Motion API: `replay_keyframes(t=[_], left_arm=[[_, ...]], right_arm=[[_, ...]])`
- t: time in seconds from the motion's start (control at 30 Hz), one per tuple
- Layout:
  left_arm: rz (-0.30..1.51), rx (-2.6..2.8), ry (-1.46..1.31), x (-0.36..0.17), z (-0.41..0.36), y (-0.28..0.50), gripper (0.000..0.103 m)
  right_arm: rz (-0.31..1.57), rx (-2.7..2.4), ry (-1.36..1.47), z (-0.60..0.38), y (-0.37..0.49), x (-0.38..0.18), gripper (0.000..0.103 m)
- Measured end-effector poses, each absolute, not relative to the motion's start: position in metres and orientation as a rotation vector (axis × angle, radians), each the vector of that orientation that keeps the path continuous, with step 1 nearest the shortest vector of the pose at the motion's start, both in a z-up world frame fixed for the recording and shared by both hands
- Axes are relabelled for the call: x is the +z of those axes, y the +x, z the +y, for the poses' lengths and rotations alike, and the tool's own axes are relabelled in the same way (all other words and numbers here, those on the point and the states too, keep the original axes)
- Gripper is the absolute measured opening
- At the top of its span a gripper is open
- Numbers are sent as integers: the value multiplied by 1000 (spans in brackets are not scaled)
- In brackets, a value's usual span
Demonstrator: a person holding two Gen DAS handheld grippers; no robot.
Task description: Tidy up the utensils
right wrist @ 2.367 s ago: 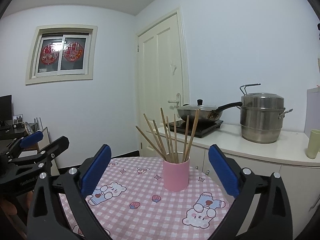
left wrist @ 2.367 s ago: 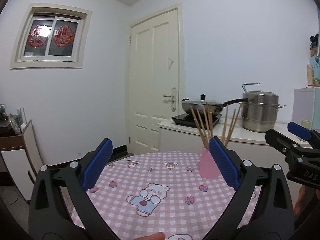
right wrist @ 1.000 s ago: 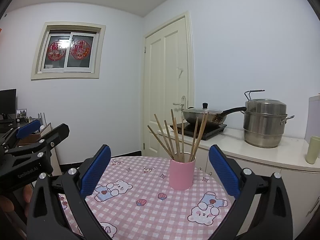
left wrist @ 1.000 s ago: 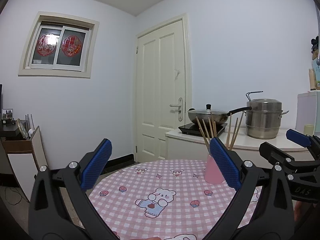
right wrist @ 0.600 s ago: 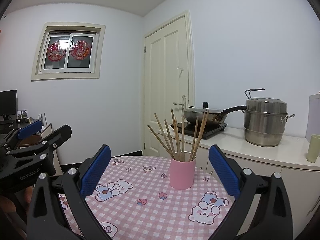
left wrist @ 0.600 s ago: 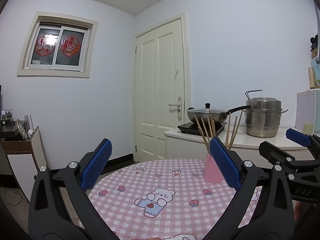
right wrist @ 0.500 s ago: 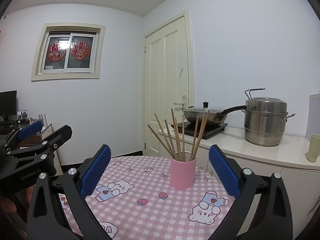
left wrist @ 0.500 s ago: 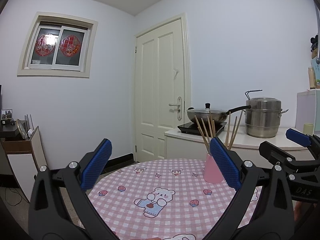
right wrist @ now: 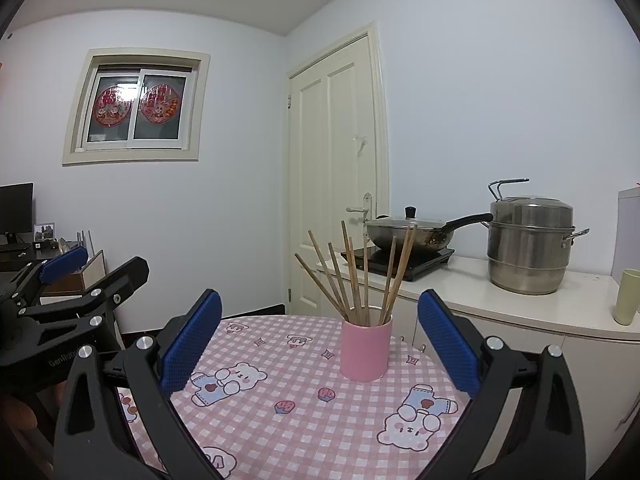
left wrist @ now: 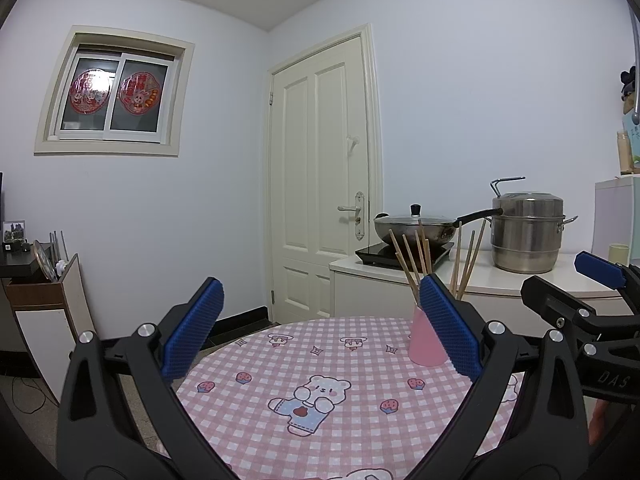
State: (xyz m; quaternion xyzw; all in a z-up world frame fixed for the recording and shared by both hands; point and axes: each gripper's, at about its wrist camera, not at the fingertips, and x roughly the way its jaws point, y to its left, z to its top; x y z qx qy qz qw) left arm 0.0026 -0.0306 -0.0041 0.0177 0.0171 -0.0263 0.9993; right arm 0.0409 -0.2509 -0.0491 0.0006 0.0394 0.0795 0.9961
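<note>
A pink cup (right wrist: 366,350) stands upright on the round table with the pink checked cloth (right wrist: 288,420). Several wooden chopsticks (right wrist: 360,276) fan out of it. In the left wrist view the same pink cup (left wrist: 424,340) shows partly behind a blue pad, with chopsticks (left wrist: 416,260) rising above. My left gripper (left wrist: 324,336) is open and empty, held back from the table's near side. My right gripper (right wrist: 320,340) is open too, nothing between its pads, the cup a little way ahead of it. Each gripper shows at the edge of the other's view.
A counter (right wrist: 520,304) behind the table carries an induction hob with a lidded wok (right wrist: 412,234), a steel steamer pot (right wrist: 528,248) and a pale green cup (right wrist: 626,296). A white door (left wrist: 324,184) stands closed. A desk with a monitor (right wrist: 16,208) is at left.
Both views have risen and tilted up slightly since the earliest frames; over the last second almost nothing moves. Both grippers stay open and empty.
</note>
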Motion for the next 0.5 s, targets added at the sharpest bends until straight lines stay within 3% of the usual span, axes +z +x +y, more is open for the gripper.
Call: replay_keyframes(t=[0.5], left_arm=[[37,-54,43,-3,-33,4,96]], right_arm=[[86,157,0,-249,41,-49,95]])
